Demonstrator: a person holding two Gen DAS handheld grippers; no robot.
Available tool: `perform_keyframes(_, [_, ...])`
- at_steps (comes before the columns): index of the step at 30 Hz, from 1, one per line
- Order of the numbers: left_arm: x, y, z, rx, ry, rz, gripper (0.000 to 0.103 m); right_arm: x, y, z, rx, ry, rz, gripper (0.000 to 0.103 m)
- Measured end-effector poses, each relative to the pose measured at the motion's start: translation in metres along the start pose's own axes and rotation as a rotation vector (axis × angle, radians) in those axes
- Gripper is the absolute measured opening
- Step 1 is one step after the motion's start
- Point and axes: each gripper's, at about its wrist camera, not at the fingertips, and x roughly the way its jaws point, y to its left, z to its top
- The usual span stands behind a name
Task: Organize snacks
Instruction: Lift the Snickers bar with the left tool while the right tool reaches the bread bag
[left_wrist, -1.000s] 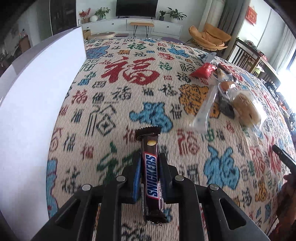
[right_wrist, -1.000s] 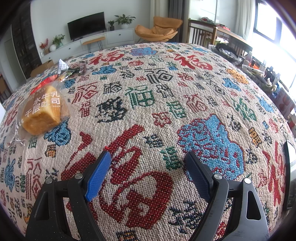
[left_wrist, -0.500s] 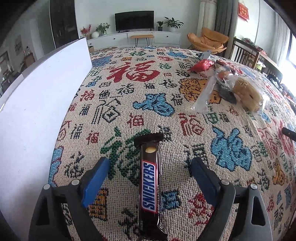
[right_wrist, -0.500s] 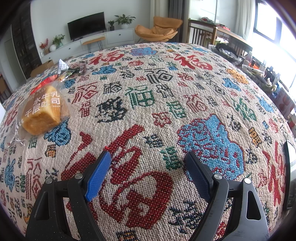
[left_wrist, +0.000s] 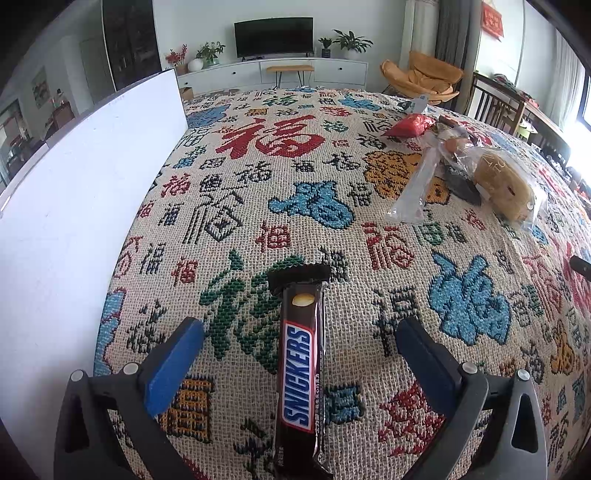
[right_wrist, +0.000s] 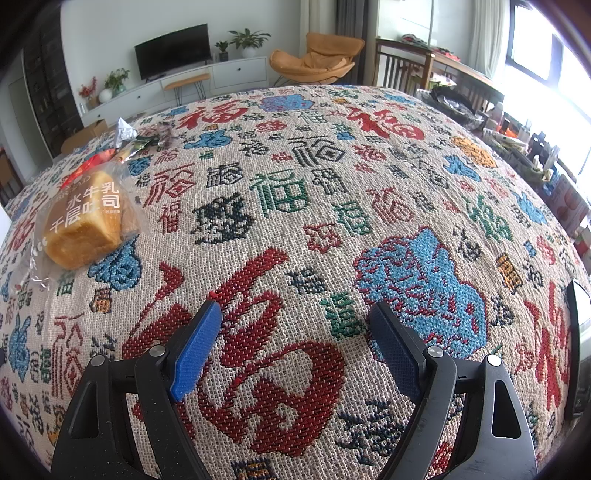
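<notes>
A big woven cloth with red, blue and green Chinese letters (left_wrist: 258, 184) covers the table. A tall white board (left_wrist: 74, 206) stands along its left side. The left gripper (left_wrist: 299, 358) is opening its blue pads wide, and the brown Snickers chocolate bar (left_wrist: 301, 365) lies flat on the cloth between them, touching neither. The right gripper (right_wrist: 295, 332) is apart over bare cloth, with nothing in it. A clear bag of golden bread (right_wrist: 86, 225) lies far off, near more small snack packs (left_wrist: 436, 129).

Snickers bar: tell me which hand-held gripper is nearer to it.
Left. The Snickers bar lies between the opening jaws of the left hand-held gripper, untouched. The right hand-held gripper hangs over bare tablecloth, no bar in view.
</notes>
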Motion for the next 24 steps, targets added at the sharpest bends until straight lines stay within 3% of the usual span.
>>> perform_keyframes(19, [0.0,0.0,0.0,0.0,0.0,0.0,0.103,0.001,-0.001,0.0,0.0,0.003,0.009,0.087])
perform_keyframes(21, [0.0,0.0,0.0,0.0,0.0,0.0,0.103,0.0,-0.001,0.003,-0.011,0.004,0.05,0.086])
perform_keyframes(24, [0.0,0.0,0.0,0.0,0.0,0.0,0.103,-0.017,0.01,0.016,-0.049,-0.081,0.231,0.084])
